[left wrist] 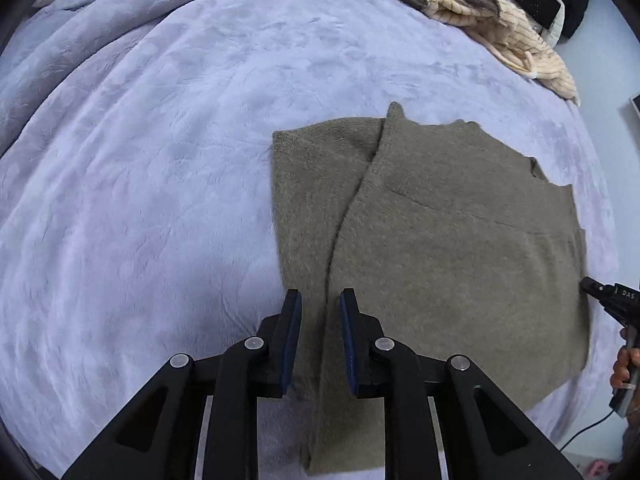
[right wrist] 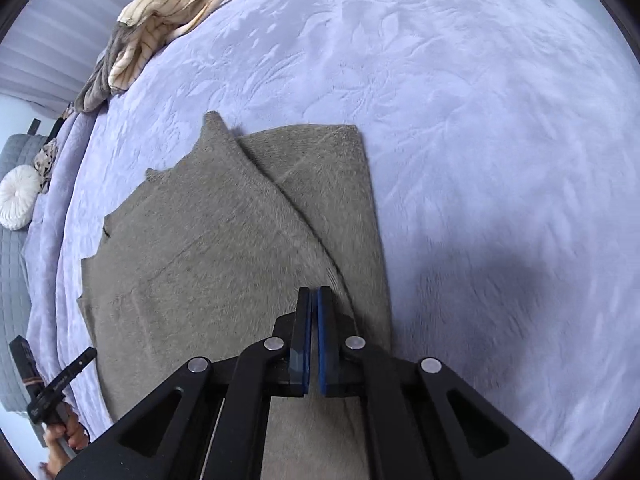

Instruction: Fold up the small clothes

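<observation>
An olive-green fuzzy garment lies flat on the lavender bedspread, with one side flap folded over its middle. My left gripper is open and empty, hovering above the garment's near edge at the fold line. In the right wrist view the same garment fills the centre. My right gripper is shut with nothing between its pads, above the folded flap's edge. The other gripper shows at the right edge of the left wrist view and at the lower left of the right wrist view.
A heap of cream striped and grey-brown clothes lies at the far edge of the bed, also in the right wrist view. A white round cushion sits on a grey quilt beside the bed.
</observation>
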Motion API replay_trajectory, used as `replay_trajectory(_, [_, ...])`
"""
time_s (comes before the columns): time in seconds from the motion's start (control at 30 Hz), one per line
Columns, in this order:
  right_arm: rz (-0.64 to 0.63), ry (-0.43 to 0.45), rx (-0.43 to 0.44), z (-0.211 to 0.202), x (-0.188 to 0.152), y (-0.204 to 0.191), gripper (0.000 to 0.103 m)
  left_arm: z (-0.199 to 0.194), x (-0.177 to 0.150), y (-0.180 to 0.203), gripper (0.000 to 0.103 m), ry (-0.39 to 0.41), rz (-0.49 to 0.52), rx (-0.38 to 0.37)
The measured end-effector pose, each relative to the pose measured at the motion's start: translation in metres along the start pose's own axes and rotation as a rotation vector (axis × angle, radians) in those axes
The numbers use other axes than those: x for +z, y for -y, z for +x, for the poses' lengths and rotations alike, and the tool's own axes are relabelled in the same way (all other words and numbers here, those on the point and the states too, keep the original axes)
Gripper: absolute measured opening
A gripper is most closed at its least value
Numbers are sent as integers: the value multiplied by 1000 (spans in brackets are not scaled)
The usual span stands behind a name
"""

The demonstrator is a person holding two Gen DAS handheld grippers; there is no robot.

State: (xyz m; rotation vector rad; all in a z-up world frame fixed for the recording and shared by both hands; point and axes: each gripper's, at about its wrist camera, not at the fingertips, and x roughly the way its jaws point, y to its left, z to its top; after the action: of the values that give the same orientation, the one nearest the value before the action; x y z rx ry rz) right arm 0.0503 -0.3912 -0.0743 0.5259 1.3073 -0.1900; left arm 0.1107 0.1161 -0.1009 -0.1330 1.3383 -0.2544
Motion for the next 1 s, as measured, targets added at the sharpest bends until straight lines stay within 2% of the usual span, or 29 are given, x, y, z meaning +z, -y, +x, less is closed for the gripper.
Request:
replay_trajectory(0.1, [-63,-1,42,-15,-25,-15,6,-16,-27,9,20,-15,41,-27])
replay_trajectory(0.2, [-131,-30,14,-20,-58,-25,6,-9,-56,20,20,-63,74,-24])
replay_trajectory(0.27, [-141,-72,-30,-12,-78,-19,6,9,-76,15,20,-116,46,12])
replay_trajectory(0.33, [-117,-133,-91,6,-95,-3,5,17,-91,5,20,-108,-11,-32])
replay_trajectory(0.37, [-105,-130,-67,9,-100,5,5,16,-93,4,20,-93,-21,-38])
replay_trajectory(0.4, [-99,-108,-37,7,-102,11,5,14,-94,4,20,-92,-19,-35])
replay_trajectory(0.5, [-83,-107,-35,-2,-104,17,3,6,-98,4,20,-99,-2,-24])
replay_trajectory(0.67, [-37,-103,-77,-13,-111,29,3,-1,-108,-9,20,-115,-21,-38])
replay_trajectory(0.77, [16,-112,-95,-15,-119,37,3,-4,-114,-6,20,-127,-8,-4])
replay_trajectory(0.83, [21,-116,-161,-19,-125,40,6,-5,-119,-5,20,-142,-1,2])
replay_trajectory(1.0, [88,-87,-162,-38,-131,46,7,-16,-126,-5,20,-138,12,2])
